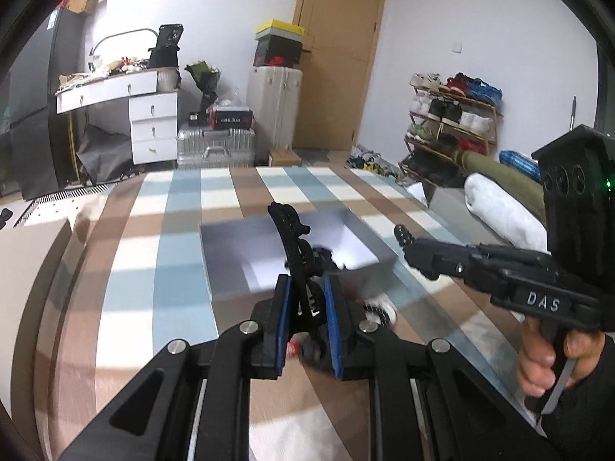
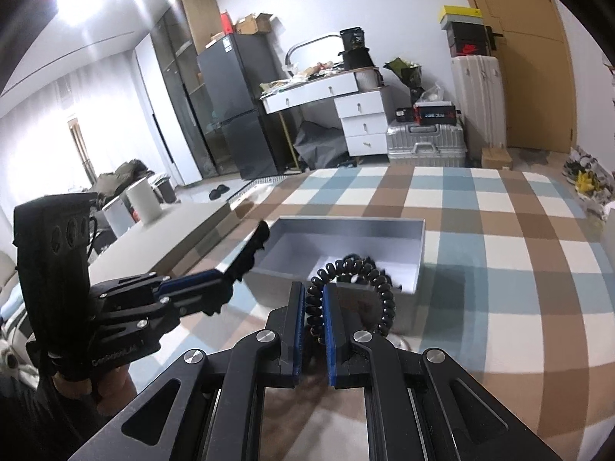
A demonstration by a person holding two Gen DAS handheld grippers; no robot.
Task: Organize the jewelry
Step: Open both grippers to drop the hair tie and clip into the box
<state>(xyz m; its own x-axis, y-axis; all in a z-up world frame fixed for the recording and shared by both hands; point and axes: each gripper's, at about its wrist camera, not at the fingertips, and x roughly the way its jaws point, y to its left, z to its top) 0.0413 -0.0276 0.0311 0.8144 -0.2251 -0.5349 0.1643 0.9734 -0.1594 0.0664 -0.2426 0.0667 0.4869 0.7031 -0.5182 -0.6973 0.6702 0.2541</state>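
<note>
Jewelry first: our right gripper (image 2: 314, 309) clamps a black bead bracelet (image 2: 355, 292) above the grey box (image 2: 419, 253) (light, floppy, likely slippery); our left gripper (image 1: 305, 303) pinches a stiff black hair clip (image 1: 290, 238) beside the box.

Before me: open box (image 2: 346, 230) on checked cloth (image 2: 499, 269). My left gripper (image 1: 305, 299) holds hair clip (image 1: 288, 238) over it; my right gripper (image 2: 314, 307) holds beaded bracelet (image 2: 378, 288) at its near wall.
</note>
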